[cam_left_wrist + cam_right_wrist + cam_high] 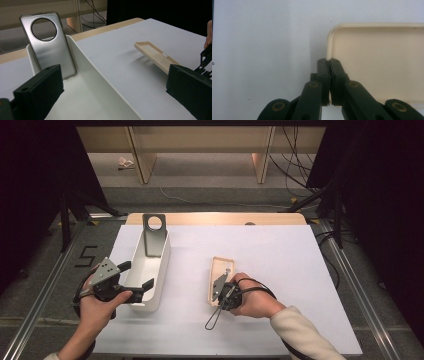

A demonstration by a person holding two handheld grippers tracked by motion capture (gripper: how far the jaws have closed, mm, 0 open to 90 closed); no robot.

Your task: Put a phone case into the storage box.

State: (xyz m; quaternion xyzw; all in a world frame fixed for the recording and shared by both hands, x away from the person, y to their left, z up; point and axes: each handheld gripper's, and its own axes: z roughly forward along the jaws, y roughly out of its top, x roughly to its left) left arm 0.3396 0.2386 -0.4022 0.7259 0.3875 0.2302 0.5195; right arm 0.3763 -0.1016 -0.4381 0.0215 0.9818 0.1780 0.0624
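At six o'clock of the sheet, right gripper pinched shut on phone case rim, clear around.

We carry a black two-fingered left gripper, topped by a grey three-cornered plate dotted with small dark holes. In the left gripper view its fingers are blocky, matt black pads, each with a small round hole in the upper face. The right gripper is black too: its fingers are slim flat bars on linked arms, each pivot set with a brass-coloured round pin. A black cable loops from it toward 7 o'clock. We wear a cream sleeve on the right forearm.
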